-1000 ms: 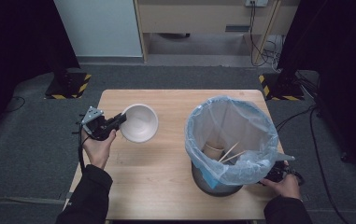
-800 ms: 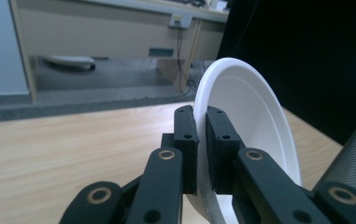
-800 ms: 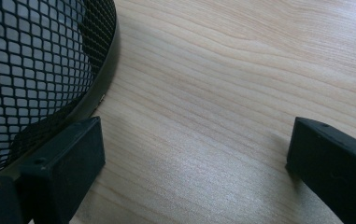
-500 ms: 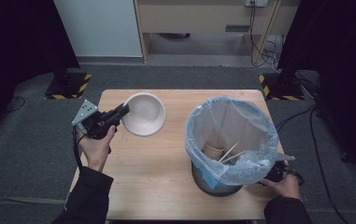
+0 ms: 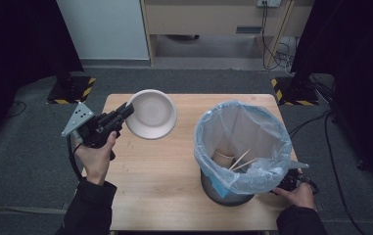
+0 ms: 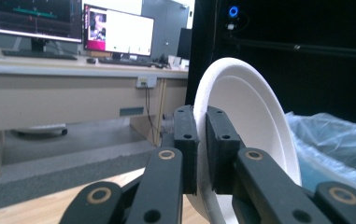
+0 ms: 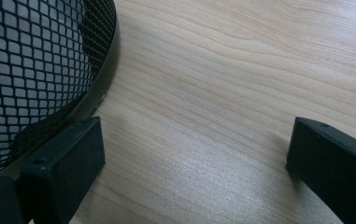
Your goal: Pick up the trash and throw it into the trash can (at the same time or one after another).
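Note:
A white paper bowl (image 5: 151, 113) hangs tilted above the table's far left part, its rim pinched by my left gripper (image 5: 126, 110). In the left gripper view the bowl (image 6: 255, 121) stands on edge and the gripper (image 6: 201, 149) is shut on its rim. A black mesh bin (image 5: 228, 193) with a pale blue liner (image 5: 243, 142) stands at the right, with a paper cup (image 5: 221, 157) and wooden sticks (image 5: 240, 160) inside. My right gripper (image 7: 194, 172) rests open on the wood beside the bin's mesh base (image 7: 31, 70), at the table's near right corner (image 5: 291, 183).
The wooden table (image 5: 159, 181) stands on grey carpet. A desk (image 6: 73, 70) with monitors lies beyond it. Yellow-black stand bases (image 5: 71, 88) sit on the floor at both far corners. Cables (image 5: 316, 122) trail at the right.
My left gripper has lifted the bowl off the table, carried it up and toward the far side, and tipped it on edge. The right hand has stayed by the bin.

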A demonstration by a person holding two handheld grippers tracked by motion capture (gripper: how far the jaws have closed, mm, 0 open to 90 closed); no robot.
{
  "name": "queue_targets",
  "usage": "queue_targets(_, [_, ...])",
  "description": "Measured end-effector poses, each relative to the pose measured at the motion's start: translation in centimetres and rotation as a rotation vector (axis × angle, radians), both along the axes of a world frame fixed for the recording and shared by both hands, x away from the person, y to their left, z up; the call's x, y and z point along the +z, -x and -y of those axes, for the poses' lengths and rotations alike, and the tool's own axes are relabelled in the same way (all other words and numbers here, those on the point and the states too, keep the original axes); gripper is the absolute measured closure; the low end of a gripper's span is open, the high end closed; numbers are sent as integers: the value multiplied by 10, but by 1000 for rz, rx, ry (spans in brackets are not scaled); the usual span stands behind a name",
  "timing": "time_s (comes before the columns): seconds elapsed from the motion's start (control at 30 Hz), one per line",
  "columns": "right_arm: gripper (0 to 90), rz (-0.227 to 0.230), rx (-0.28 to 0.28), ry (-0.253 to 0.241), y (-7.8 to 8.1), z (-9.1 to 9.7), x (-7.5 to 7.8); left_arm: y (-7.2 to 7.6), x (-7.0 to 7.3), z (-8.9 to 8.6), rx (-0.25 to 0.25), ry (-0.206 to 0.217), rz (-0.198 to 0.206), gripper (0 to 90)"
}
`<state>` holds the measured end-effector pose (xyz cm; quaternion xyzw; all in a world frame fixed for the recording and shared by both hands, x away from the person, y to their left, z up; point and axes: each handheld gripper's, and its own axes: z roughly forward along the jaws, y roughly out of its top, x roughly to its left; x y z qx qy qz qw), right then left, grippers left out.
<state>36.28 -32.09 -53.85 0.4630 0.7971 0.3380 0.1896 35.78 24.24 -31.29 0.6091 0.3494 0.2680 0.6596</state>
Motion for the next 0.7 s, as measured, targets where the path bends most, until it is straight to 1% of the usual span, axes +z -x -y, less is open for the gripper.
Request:
queue_targets(0.17, [44, 0, 0, 0, 0, 0, 0, 10, 11, 0, -12, 15, 37, 837])
queue_targets(0.23, [44, 1, 2, 1, 0, 0, 0, 15, 17, 2, -28, 25, 59, 837])
queue_targets(0.27, [44, 1, 2, 1, 0, 0, 0, 15, 17, 2, -28, 25, 59, 837])
queue_targets(0.37, [44, 0, 0, 0, 0, 0, 0, 20, 22, 6, -40, 29, 76, 837])
queue_targets(0.5, [44, -1, 0, 1, 0, 0, 0, 25, 30, 12, -59, 20, 98, 837])
queue_targets(0.7, [44, 0, 1, 2, 0, 0, 0, 28, 38, 18, -76, 24, 121, 837])
